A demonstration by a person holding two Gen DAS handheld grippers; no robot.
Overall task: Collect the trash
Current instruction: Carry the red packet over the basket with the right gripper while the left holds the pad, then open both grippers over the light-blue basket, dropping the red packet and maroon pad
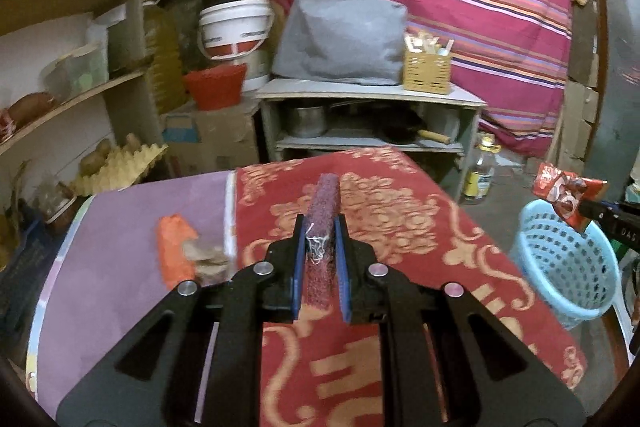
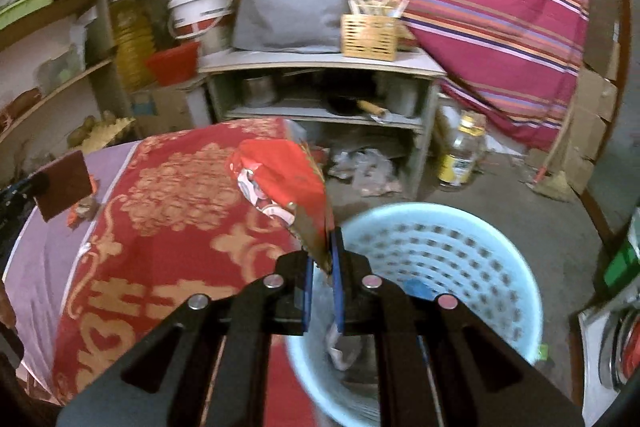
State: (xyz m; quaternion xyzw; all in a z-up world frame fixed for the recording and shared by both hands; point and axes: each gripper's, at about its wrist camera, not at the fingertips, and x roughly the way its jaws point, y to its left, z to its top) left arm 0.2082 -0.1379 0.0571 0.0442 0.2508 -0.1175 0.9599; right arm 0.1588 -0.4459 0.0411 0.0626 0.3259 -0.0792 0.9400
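- My left gripper (image 1: pixel 321 239) is nearly closed, its blue pads (image 1: pixel 298 259) clamped on the flat faces of a maroon scouring pad (image 1: pixel 322 227).
- The scouring pad stands on edge between the pads. Its long axis runs straight ahead from the gripper, the far end pointing out over the red and gold cloth (image 1: pixel 420 227). White threads cling to its near upper edge.
- Seen from my right wrist, the same pad is a dark rectangular slab (image 2: pixel 64 185) raised above the left part of the bed, broad face toward the camera.
- My right gripper (image 2: pixel 321 255) is fully closed, pinching the lower corner of a red snack wrapper (image 2: pixel 280 183).
- The wrapper rises from the jaws and leans up and to the left; its long axis runs from the pinched corner to the crumpled far end.
- The wrapper hangs beside the left rim of the light blue perforated basket (image 2: pixel 460 259), over the edge of the red cloth. Some crumpled scraps lie in the basket.
- From the left wrist, the wrapper (image 1: pixel 568 195) appears at the basket's (image 1: pixel 568 267) upper rim.
- On the lilac sheet (image 1: pixel 120 247), left of the red cloth, lie an orange scrap (image 1: pixel 172 251) and a brownish crumpled piece (image 1: pixel 208 259), touching.
- Beyond the bed stands a grey low shelf unit (image 1: pixel 372 95) holding a grey bundle and a woven yellow box (image 1: pixel 426 71).
- A clear bottle (image 2: pixel 460 155) stands on the floor past the basket.
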